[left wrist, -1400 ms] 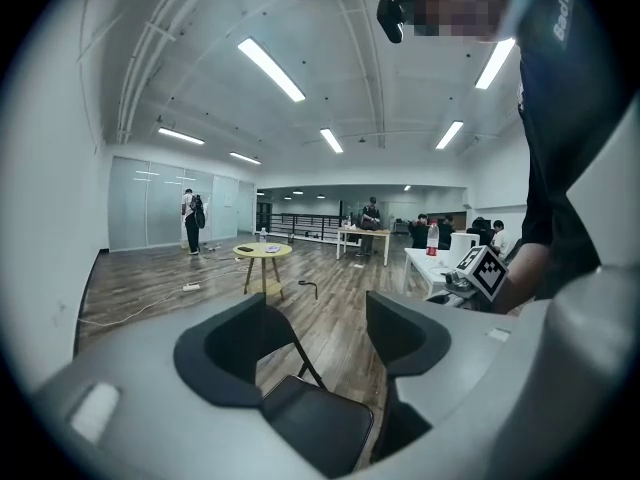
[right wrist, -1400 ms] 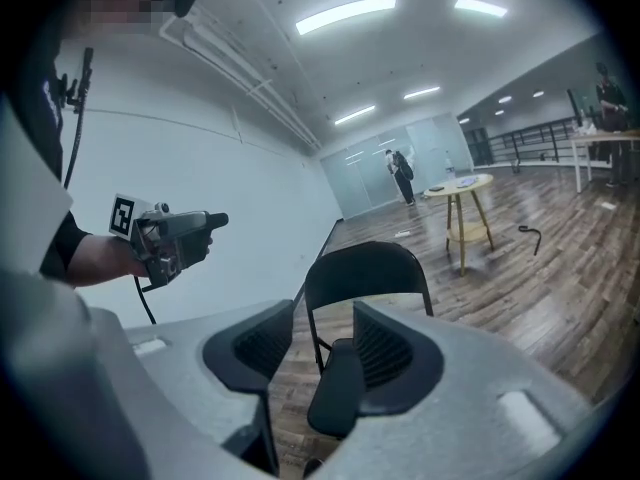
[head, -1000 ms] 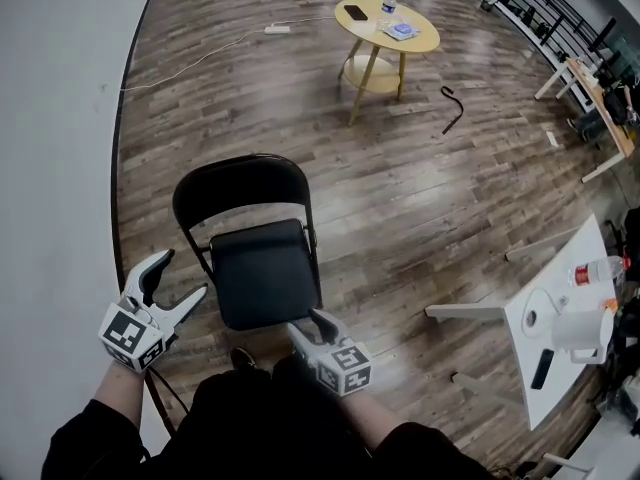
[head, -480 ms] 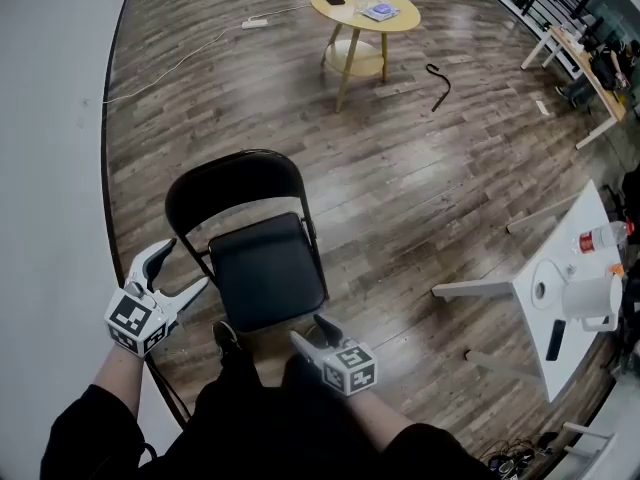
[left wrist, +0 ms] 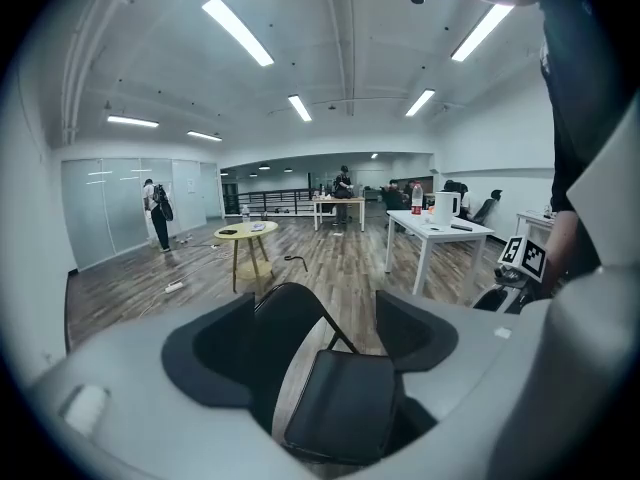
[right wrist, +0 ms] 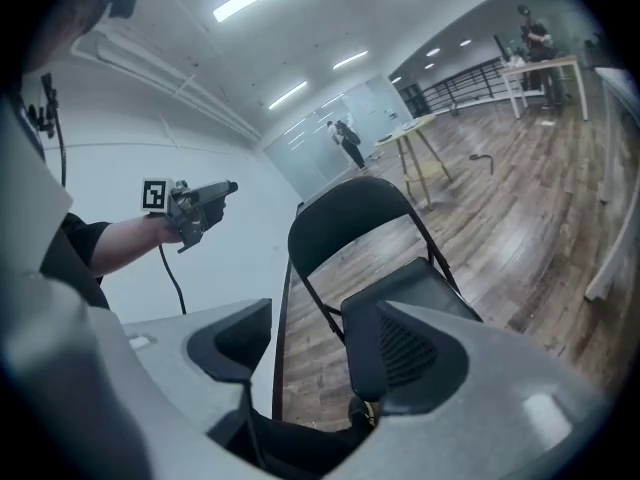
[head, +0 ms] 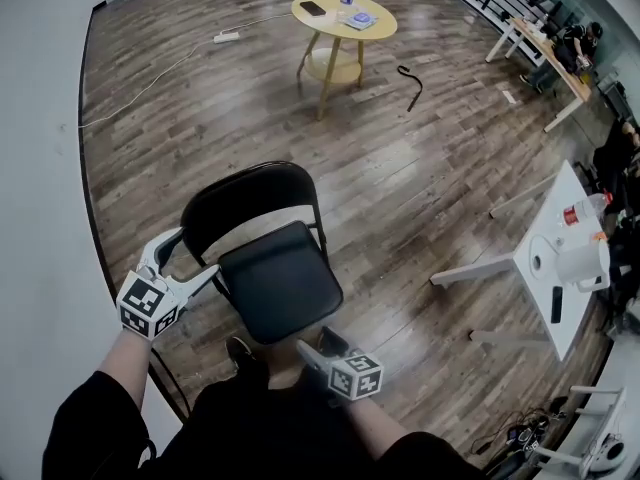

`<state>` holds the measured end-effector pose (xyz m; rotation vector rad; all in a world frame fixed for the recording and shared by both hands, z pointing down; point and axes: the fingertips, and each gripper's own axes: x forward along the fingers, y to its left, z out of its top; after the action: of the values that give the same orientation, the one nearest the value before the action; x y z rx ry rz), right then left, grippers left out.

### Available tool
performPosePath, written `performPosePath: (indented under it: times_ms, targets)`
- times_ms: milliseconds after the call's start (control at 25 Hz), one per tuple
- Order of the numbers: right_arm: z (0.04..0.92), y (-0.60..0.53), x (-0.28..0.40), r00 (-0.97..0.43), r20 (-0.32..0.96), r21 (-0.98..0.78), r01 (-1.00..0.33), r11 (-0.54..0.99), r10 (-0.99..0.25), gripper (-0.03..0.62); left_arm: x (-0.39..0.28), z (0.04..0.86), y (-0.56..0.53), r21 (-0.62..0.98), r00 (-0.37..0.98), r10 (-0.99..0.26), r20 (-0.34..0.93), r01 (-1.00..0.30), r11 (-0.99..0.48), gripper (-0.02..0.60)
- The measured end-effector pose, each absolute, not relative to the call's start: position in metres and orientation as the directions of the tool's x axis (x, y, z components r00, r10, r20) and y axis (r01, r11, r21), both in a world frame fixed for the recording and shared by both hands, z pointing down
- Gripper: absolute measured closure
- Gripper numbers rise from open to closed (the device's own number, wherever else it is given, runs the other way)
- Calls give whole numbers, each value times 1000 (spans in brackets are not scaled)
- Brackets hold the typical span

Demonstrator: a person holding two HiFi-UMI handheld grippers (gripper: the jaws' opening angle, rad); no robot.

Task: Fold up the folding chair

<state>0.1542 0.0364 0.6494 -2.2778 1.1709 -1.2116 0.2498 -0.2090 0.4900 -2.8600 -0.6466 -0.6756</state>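
Observation:
The black folding chair stands unfolded on the wood floor, backrest (head: 250, 200) to the upper left and seat (head: 282, 293) toward me. My left gripper (head: 189, 256) is open beside the backrest's left frame tube, apart from it; its jaws have just been opening with nothing between them. My right gripper (head: 314, 340) hovers open just in front of the seat's front edge; its jaws have also just been opening and hold nothing. The left gripper view shows backrest (left wrist: 290, 323) and seat (left wrist: 345, 418) beyond the jaws. The right gripper view shows the seat (right wrist: 400, 293) close ahead and the left gripper (right wrist: 200, 206) beyond.
A white wall (head: 40, 168) runs close on the left. A round yellow table (head: 343, 20) stands farther back, with a black cable (head: 410, 76) and a power strip (head: 225, 36) on the floor. A white table (head: 560, 258) with a kettle stands at right. My shoe (head: 240, 353) is by the chair.
The left gripper has moved right, closer to the backrest's frame. The right gripper's jaws have spread wider and it has sunk a little before the seat's front edge.

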Motion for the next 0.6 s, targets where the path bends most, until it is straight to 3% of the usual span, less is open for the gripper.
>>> performPosePath:
  times_ms: [160,600]
  targets:
    - [656,19,149,385,549,-595,-443,-671,-742,269,259,505,-233,-31,783,412,466,480,-877,193]
    - [699,12,134,401,595,-621,-319,-715,-696,252,297,557,-255,14,688,461,561,549,-836,164]
